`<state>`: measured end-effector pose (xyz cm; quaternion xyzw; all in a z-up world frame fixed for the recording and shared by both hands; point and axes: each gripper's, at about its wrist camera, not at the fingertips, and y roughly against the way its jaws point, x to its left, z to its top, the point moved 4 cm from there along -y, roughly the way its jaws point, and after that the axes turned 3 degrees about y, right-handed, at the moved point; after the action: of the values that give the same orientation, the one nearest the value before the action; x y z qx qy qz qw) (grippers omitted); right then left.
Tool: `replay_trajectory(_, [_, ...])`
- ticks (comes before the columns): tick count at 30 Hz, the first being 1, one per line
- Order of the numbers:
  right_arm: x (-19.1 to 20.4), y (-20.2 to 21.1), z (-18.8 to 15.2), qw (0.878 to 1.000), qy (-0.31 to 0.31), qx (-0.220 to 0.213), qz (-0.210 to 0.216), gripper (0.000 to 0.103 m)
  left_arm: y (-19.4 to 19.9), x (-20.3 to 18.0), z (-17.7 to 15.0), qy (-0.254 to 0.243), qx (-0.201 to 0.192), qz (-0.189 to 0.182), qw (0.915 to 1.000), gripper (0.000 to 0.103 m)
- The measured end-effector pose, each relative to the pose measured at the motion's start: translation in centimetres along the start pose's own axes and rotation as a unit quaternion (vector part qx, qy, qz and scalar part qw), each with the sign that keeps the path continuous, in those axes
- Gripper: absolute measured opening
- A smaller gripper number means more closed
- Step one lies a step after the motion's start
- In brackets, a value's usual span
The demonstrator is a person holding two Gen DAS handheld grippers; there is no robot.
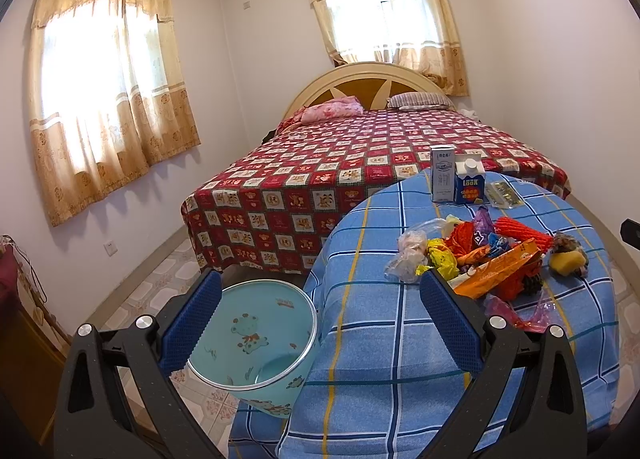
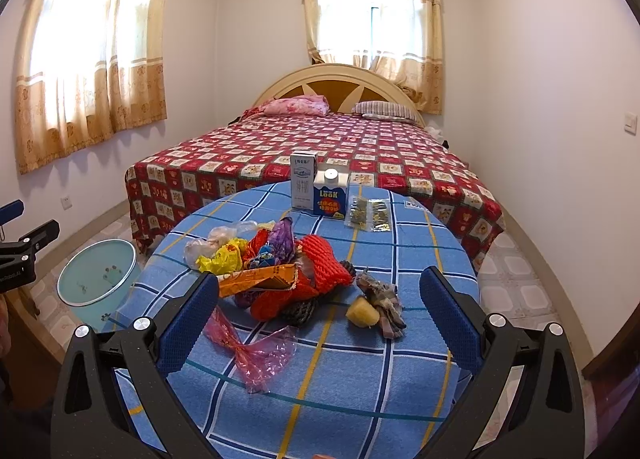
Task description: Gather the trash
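A heap of trash (image 2: 280, 271) lies on the round table with a blue checked cloth (image 2: 360, 379): crumpled wrappers, an orange packet, red foam netting (image 2: 320, 271), a pink plastic wrapper (image 2: 256, 351) and a yellow scrap (image 2: 362, 313). It also shows in the left wrist view (image 1: 480, 255). A light blue bin (image 1: 256, 339) stands on the floor left of the table, also in the right wrist view (image 2: 96, 279). My left gripper (image 1: 320, 315) is open and empty between bin and table. My right gripper (image 2: 320, 311) is open and empty, just in front of the heap.
Two cartons (image 2: 318, 189) and a clear packet (image 2: 368, 213) stand at the table's far edge. A bed with a red patterned cover (image 2: 320, 155) lies behind the table. Tiled floor (image 1: 160, 279) runs around it. Dark furniture (image 1: 24, 339) is at the far left.
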<state>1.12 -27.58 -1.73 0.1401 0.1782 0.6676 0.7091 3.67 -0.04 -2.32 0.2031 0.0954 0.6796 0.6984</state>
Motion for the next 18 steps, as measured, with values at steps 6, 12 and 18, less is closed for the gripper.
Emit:
replay_trajectory(6, [0.04,-0.14,-0.17,1.0,0.001,0.002,0.001,0.098,-0.1,0.04,0.03,-0.001,0.001,0.001,1.0,0.097])
replay_trajectory(12, [0.14,-0.24,-0.27,1.0,0.001,0.003,0.002,0.098,-0.13,0.09,-0.02,-0.001,0.002,0.001,1.0,0.097])
replay_trajectory(18, [0.15,-0.31,-0.39,1.0,0.001,0.004,0.001,0.098,-0.15,0.09,-0.04,-0.001,0.002,0.001,1.0,0.097])
